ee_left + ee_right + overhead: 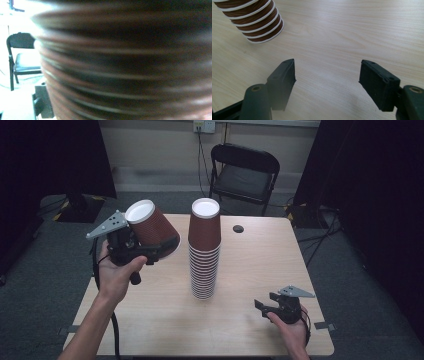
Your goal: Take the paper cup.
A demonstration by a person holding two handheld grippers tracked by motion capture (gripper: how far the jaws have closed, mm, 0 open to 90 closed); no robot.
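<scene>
We see the left gripper (pixel 150 251) clamped on a tilted brown paper cup (pixel 150 226), held above the table's (pixel 260 270) far left, left of the cup stack (pixel 204 250). The right gripper (pixel 327 80) rests near right, jaws wide apart, empty.

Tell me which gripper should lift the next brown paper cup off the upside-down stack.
Right, probably. The right gripper is open, empty, near the stack of brown ribbed paper cups; the left gripper already holds a tilted cup.
</scene>
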